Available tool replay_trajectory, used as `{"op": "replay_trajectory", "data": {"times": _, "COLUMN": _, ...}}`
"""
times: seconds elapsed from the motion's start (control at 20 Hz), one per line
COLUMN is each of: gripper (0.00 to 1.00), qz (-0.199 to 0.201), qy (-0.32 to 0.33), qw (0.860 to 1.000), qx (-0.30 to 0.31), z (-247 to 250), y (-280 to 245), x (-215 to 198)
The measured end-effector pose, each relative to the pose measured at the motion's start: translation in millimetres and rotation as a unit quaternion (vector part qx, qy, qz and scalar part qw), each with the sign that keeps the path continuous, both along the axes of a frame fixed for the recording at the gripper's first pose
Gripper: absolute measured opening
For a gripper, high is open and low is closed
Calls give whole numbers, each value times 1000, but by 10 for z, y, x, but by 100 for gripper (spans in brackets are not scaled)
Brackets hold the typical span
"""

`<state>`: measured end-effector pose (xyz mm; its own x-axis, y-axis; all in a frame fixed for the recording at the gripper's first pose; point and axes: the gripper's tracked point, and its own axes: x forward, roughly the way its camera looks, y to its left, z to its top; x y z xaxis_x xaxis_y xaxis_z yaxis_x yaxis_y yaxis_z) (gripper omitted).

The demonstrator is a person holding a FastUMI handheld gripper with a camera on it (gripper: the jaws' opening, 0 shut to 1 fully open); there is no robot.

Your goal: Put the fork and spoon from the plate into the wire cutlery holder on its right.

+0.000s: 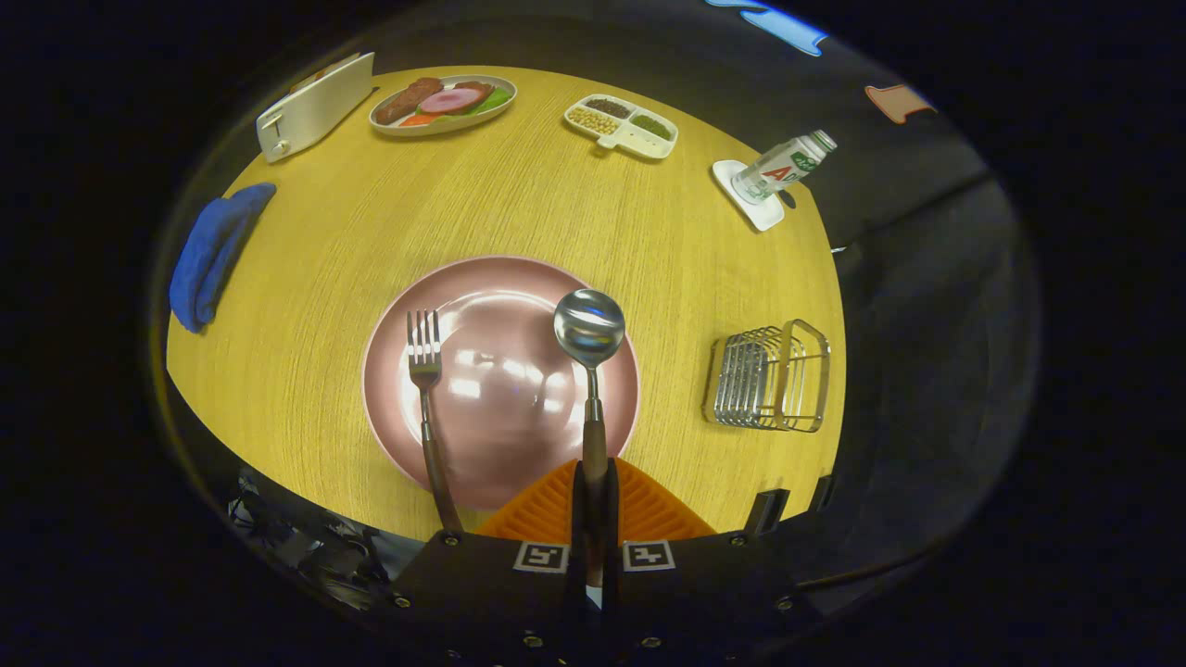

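Jaws closed on the spoon point(590, 371): both fingers pinch its dark wooden handle, ribbed pads flaring out either side of it. Gripper point(593, 514) holds the spoon pointing straight ahead, round polished steel bowl hanging over the right half of the plate point(500, 278); can't tell if the bowl touches the plate. Plate is round, glossy pink, shallow, with bright light reflections in the well. Fork point(425, 371) lies on the plate's left half, steel tines pointing away, dark handle running back over the near rim toward the jaws. Wire cutlery holder point(769, 378) sits to the right of the plate, apart from it: chromed wire, boxy frame with a row of parallel loops, empty. Bench point(556, 204) is round, yellow wood grain. Further out: blue crumpled cloth point(213, 252) at the left edge, white toaster point(313, 105) far left, oval dish of food point(443, 102) beside it, white divided tray point(622, 125) with grains, and a bottle point(783, 165) standing on a white square coaster point(755, 208) far right.
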<state>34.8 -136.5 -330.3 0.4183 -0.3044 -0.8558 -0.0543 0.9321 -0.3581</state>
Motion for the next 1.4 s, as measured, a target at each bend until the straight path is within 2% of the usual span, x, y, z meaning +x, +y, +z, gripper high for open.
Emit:
{"op": "replay_trajectory", "data": {"times": 0.4, "gripper": 7, "qz": -68, "qy": -38, "qw": 997, "qx": -7, "z": 434, "y": -576, "x": -54}}
{"op": "replay_trajectory", "data": {"times": 0.8, "gripper": 7, "qz": -138, "qy": -27, "qw": 990, "qx": 9, "z": 333, "y": -1303, "x": -177}}
{"op": "replay_trajectory", "data": {"times": 1.05, "gripper": 7, "qz": -152, "qy": -11, "qw": 988, "qx": 25, "z": 225, "y": -1486, "x": -175}}
{"op": "replay_trajectory", "data": {"times": 1.25, "gripper": 7, "qz": -144, "qy": -11, "qw": 989, "qx": 30, "z": 244, "y": -1531, "x": -119}}
{"op": "replay_trajectory", "data": {"times": 1.3, "gripper": 12, "qz": -141, "qy": -14, "qw": 989, "qx": 31, "z": 252, "y": -1529, "x": -71}}
{"op": "replay_trajectory", "data": {"times": 1.35, "gripper": 12, "qz": -140, "qy": -16, "qw": 990, "qx": 26, "z": 300, "y": -1541, "x": -52}}
{"op": "replay_trajectory", "data": {"times": 1.4, "gripper": 21, "qz": -140, "qy": -20, "qw": 990, "qx": 23, "z": 319, "y": -1547, "x": -50}}
